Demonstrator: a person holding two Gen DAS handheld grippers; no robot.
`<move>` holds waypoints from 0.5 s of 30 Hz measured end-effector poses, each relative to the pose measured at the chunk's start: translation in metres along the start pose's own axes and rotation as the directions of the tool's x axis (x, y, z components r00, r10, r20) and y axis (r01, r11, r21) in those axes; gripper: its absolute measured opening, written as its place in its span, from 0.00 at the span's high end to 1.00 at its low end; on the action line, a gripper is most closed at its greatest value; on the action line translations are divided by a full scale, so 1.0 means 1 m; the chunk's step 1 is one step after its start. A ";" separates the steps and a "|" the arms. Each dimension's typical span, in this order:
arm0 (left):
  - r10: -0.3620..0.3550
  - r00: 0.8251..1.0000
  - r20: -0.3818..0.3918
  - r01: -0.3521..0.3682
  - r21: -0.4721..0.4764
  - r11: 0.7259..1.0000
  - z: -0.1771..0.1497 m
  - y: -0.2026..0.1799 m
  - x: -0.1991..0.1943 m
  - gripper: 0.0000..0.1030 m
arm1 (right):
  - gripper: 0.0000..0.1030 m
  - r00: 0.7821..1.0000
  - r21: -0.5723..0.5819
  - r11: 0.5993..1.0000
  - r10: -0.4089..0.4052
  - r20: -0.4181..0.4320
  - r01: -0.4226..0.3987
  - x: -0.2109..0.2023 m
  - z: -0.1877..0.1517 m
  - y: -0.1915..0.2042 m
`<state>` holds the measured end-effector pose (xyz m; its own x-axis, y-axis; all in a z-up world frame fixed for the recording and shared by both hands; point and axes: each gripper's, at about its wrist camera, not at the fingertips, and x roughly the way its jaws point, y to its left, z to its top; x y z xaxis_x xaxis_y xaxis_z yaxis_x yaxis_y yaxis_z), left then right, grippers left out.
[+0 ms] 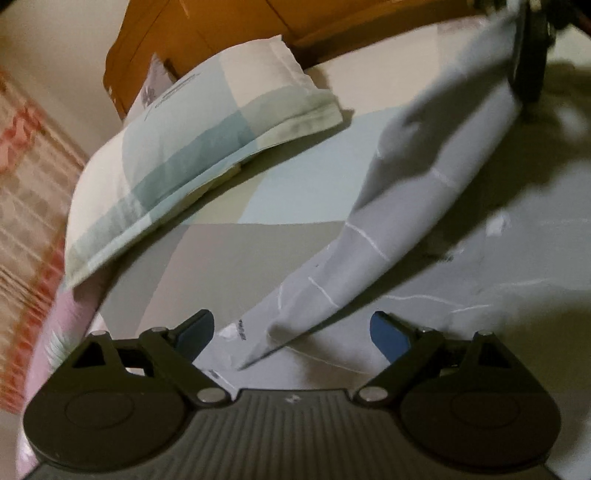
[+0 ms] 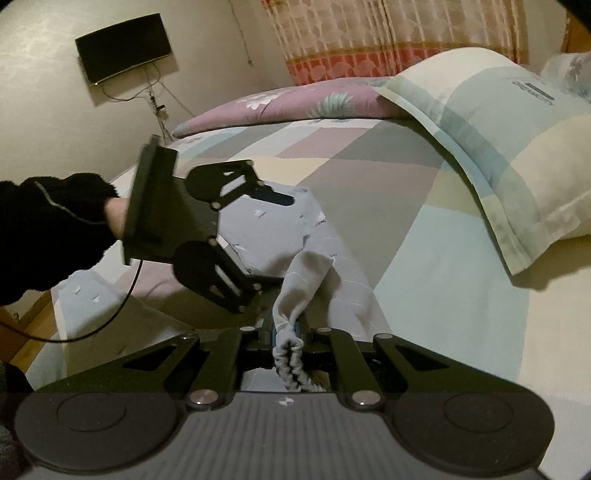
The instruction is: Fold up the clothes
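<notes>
A pale grey garment (image 1: 406,206) with thin white marks lies on the bed and rises in a taut band toward the upper right of the left wrist view. There my right gripper (image 1: 532,55) pinches its end. In the right wrist view that gripper (image 2: 290,343) is shut on the garment's gathered elastic edge (image 2: 291,354). My left gripper (image 1: 293,334) is open, its blue pads (image 1: 388,336) wide apart over the low end of the cloth and not pressing on it. From the right wrist view the left gripper (image 2: 277,240) hovers over the spread grey garment (image 2: 325,258).
A checked pillow (image 1: 184,147) lies past the garment, with the wooden headboard (image 1: 221,29) behind it. The patchwork bedsheet (image 2: 424,258) stretches to the right. A black sleeve (image 2: 48,236) holds the left gripper. A pink quilt (image 2: 295,103), curtain (image 2: 388,37) and wall screen (image 2: 123,48) are beyond.
</notes>
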<state>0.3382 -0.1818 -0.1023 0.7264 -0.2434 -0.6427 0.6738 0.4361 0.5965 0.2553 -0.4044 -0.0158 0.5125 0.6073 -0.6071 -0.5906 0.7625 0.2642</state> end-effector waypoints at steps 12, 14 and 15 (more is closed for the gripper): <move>0.016 0.999 0.028 -0.016 0.017 1.000 -0.008 -0.002 0.005 0.11 | 0.90 0.947 -0.609 0.748 -0.319 0.019 0.264 0.014 -0.037 0.109; 0.024 0.999 0.034 -0.026 0.035 0.999 -0.009 -0.003 0.003 0.11 | 0.90 0.925 -0.687 0.654 -0.373 0.072 0.317 0.016 -0.048 0.120; 0.029 0.999 0.037 -0.031 0.044 0.999 -0.010 -0.004 0.003 0.11 | 0.90 0.909 -0.723 0.597 -0.402 0.106 0.349 0.018 -0.053 0.124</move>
<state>0.3362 -0.1758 -0.1111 0.7501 -0.2627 -0.6069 0.6566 0.4052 0.6362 0.1584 -0.3108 -0.0332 0.7699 0.2690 -0.5787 -0.6243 0.5052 -0.5958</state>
